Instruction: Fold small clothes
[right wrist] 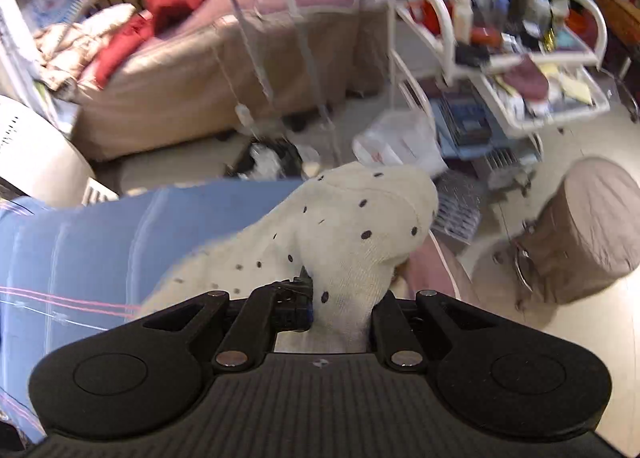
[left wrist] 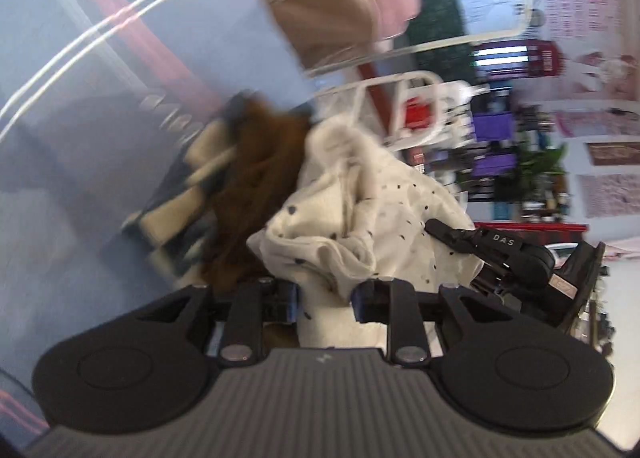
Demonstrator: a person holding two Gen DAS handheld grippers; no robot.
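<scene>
A small cream garment with dark dots (left wrist: 352, 218) is bunched between both grippers, over a blue sheet (left wrist: 80, 138). My left gripper (left wrist: 325, 298) is shut on one end of it. In the left wrist view the right gripper (left wrist: 452, 236) shows at the right, gripping the cloth's other side. In the right wrist view my right gripper (right wrist: 340, 312) is shut on the same dotted garment (right wrist: 352, 226), which bulges up in front of the jaws. A brown garment (left wrist: 256, 186) and a dark-and-cream striped one (left wrist: 184, 198) lie behind it.
The blue sheet (right wrist: 120, 234) ends at an edge with floor beyond. A white trolley (right wrist: 500, 58) full of bottles and papers stands at the right, a brown round stool (right wrist: 588, 230) near it. A covered bed (right wrist: 224, 70) with red and pink cloth is behind.
</scene>
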